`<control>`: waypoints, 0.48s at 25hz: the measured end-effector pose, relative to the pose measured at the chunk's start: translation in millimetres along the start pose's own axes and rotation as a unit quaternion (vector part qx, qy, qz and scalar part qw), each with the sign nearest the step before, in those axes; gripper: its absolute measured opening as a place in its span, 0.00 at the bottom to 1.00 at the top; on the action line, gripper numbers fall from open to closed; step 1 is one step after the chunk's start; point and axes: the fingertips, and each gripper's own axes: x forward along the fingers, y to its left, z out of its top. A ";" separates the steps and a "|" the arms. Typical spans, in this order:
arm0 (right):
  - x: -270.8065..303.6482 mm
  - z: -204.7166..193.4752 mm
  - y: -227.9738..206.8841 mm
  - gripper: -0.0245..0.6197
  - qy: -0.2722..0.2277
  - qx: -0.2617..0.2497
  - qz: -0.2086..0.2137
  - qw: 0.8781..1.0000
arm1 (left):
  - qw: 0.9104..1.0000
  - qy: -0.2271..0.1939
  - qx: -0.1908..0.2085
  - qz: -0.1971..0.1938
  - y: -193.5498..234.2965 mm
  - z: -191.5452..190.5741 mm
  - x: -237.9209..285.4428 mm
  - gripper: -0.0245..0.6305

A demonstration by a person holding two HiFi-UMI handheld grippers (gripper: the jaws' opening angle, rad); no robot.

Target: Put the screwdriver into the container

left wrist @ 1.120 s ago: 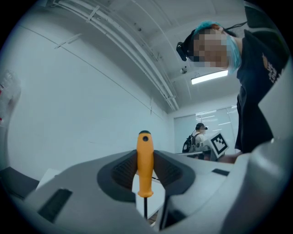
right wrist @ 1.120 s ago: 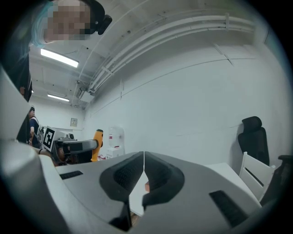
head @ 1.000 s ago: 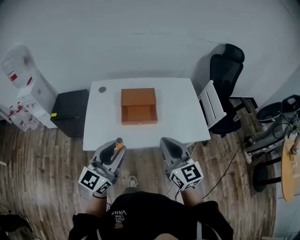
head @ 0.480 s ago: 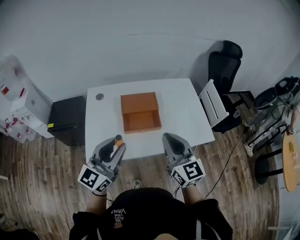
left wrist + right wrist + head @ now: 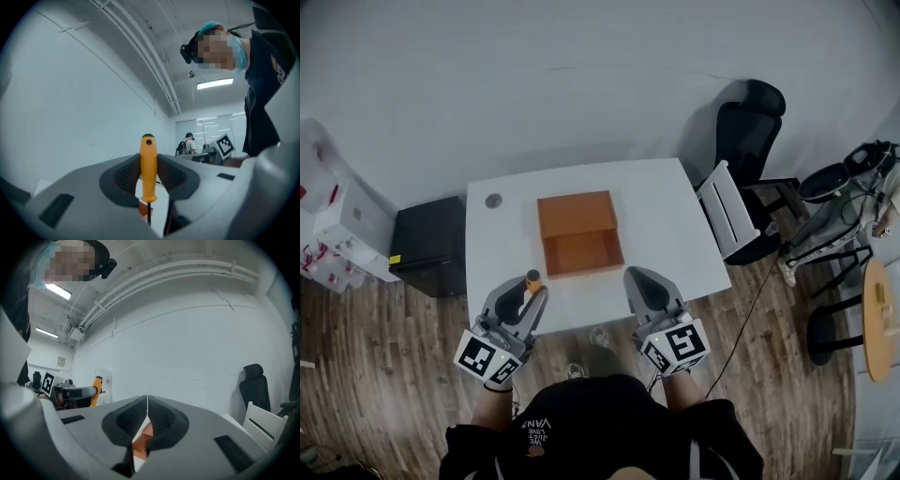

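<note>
The white desk (image 5: 666, 225) carries an orange container (image 5: 579, 234), open at the top, near its centre, and a small grey round item (image 5: 493, 201) near its far left corner. Over the near edge, the left hand-held gripper (image 5: 528, 289) clamps a screwdriver (image 5: 532, 278), whose orange handle protrudes between the jaws, while the right hand-held gripper (image 5: 639, 281) is level with it, jaws together and nothing between them. A black cabinet (image 5: 431, 246) stands on the wood floor left of the desk, and a black office chair (image 5: 750, 122) stands to its right.
</note>
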 end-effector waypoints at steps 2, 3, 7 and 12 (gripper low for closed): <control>8.9 -0.1 -5.8 0.06 0.001 -0.001 0.002 1.000 | 1.000 -0.001 -0.001 0.001 5.6 -1.0 7.0 0.21; 13.3 -0.1 -7.8 0.06 0.001 -0.001 0.004 1.000 | 1.000 -0.001 -0.001 0.003 8.4 -1.3 10.1 0.21; 28.9 3.6 -17.0 0.06 -0.002 -0.003 0.013 1.000 | 1.000 -0.004 0.000 0.007 17.8 -0.7 25.7 0.21; 43.9 10.1 -36.4 0.06 -0.009 -0.008 0.022 1.000 | 1.000 -0.007 0.006 0.008 23.5 0.4 50.5 0.21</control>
